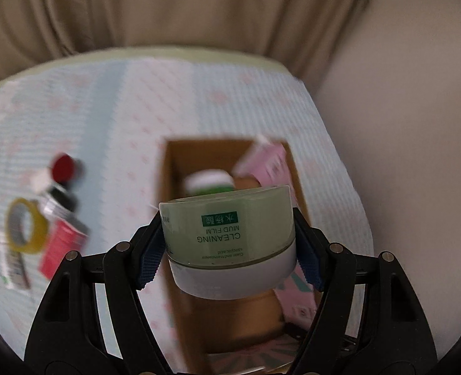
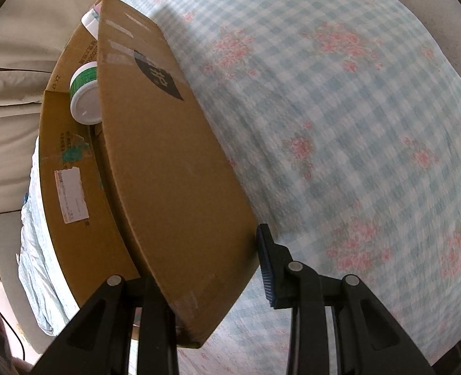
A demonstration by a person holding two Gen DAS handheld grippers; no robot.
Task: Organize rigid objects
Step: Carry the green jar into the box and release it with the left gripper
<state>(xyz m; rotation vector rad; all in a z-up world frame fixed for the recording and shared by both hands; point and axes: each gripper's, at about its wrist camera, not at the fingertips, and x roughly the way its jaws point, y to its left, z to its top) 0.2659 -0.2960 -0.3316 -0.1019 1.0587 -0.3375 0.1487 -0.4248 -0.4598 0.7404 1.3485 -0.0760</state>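
Note:
My left gripper [image 1: 227, 228] is shut on a pale green jar [image 1: 230, 253] labelled "Cleaning Mud Film", held with its white lid toward the camera. It hangs over an open cardboard box [image 1: 171, 168] on the checked tablecloth. Inside the box lie a green-and-white jar [image 1: 210, 181] and a pink carton [image 1: 261, 162]. In the right wrist view, my right gripper [image 2: 224, 259] is shut on the long side wall of the cardboard box [image 2: 168, 156]. One blue pad [image 2: 266, 262] presses the outer face; the other finger is hidden behind the cardboard. The green-and-white jar [image 2: 85, 93] shows inside.
Left of the box on the cloth lie a red-capped bottle [image 1: 63, 168], a yellow tape roll [image 1: 27, 225], a silver-and-black container [image 1: 58, 203], a red carton [image 1: 63, 250] and a white strip [image 1: 14, 268]. A beige curtain [image 1: 199, 6] hangs behind the table. A floral checked cloth [image 2: 355, 125] spreads beside the box.

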